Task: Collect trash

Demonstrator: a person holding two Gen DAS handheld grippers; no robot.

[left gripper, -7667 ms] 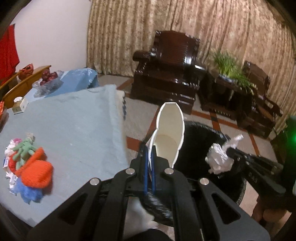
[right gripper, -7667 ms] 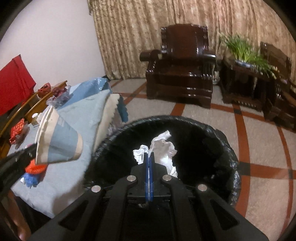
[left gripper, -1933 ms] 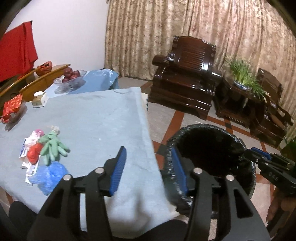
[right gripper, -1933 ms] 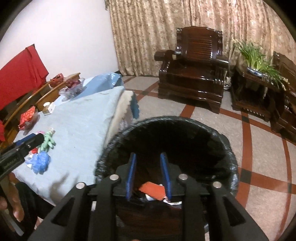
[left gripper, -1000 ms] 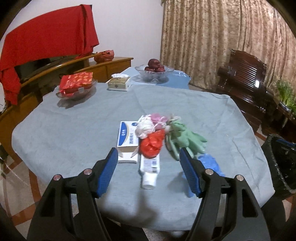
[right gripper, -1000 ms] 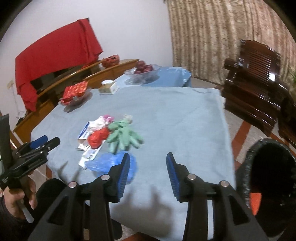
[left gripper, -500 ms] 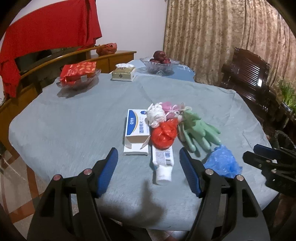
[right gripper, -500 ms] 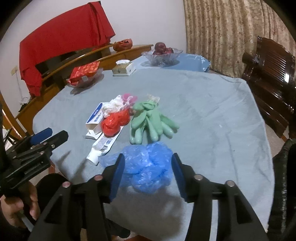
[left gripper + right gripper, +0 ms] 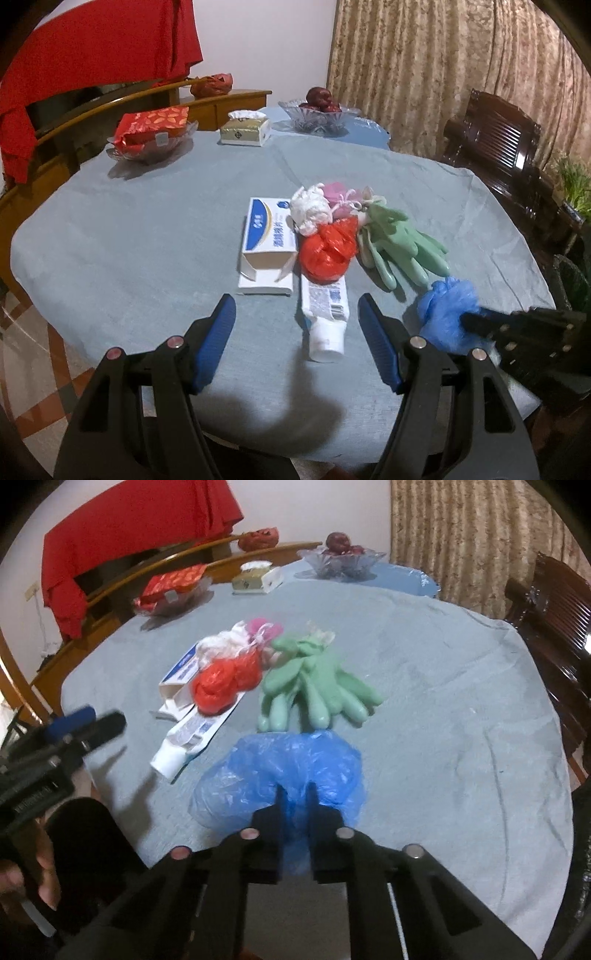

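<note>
Blue plastic bag (image 9: 280,771) pinched, green gloves (image 9: 314,686) just beyond, toothpaste tube (image 9: 188,738) beside

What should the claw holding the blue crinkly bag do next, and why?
Probably lift it off the table. The right gripper has just been closing and its jaws now pinch the blue plastic bag, which rests on the grey tablecloth touching the green gloves. Lifting frees it for the bin.

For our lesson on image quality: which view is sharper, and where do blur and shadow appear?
Left wrist view: sharper, the toothpaste tube crisp, a dark shadow on the tablecloth near the left gripper. Right wrist view: green gloves smeared, blue plastic bag soft.
</note>
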